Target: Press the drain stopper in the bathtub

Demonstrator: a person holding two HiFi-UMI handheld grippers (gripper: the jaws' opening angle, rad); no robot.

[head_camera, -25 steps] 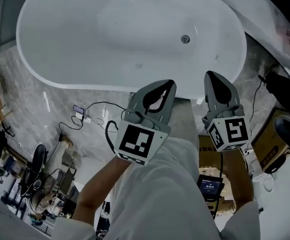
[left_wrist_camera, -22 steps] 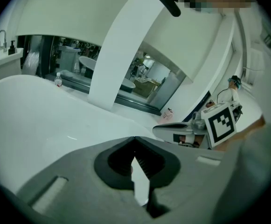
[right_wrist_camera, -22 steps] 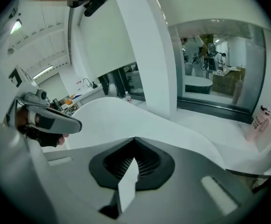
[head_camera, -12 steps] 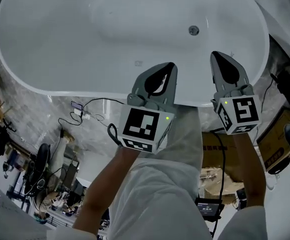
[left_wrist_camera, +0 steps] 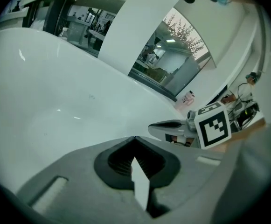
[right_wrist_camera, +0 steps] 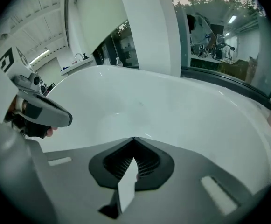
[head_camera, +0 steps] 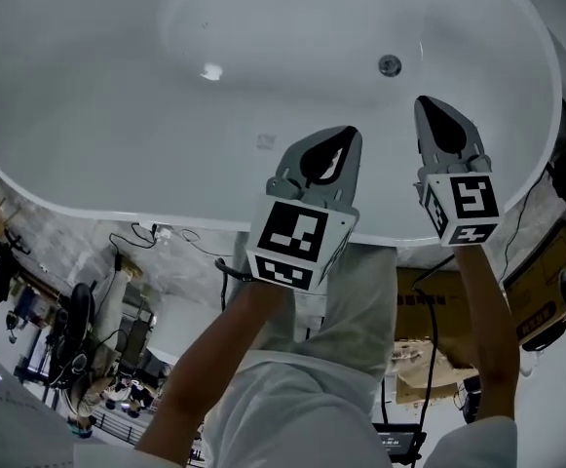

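A white oval bathtub (head_camera: 117, 208) fills the upper head view. Its small round metal drain stopper (head_camera: 390, 65) sits on the tub floor at the upper right. My right gripper (head_camera: 427, 102) is shut and holds nothing; its tip hangs just below and right of the stopper, over the tub's inside. My left gripper (head_camera: 349, 135) is also shut on nothing and reaches over the near rim, left of the right one. The left gripper view shows shut jaws over the tub wall (left_wrist_camera: 56, 92) with the right gripper (left_wrist_camera: 172, 126) beside them. The stopper does not show in either gripper view.
Cables (head_camera: 166, 232) trail on the marbled floor below the tub's near rim. A cardboard box (head_camera: 546, 291) stands at the right, and cluttered gear (head_camera: 78, 339) at the lower left. A white column (right_wrist_camera: 149, 27) rises behind the tub.
Both grippers have moved forward from in front of the rim to over the tub's inside. The right tip is now much closer to the drain stopper. Both stayed shut.
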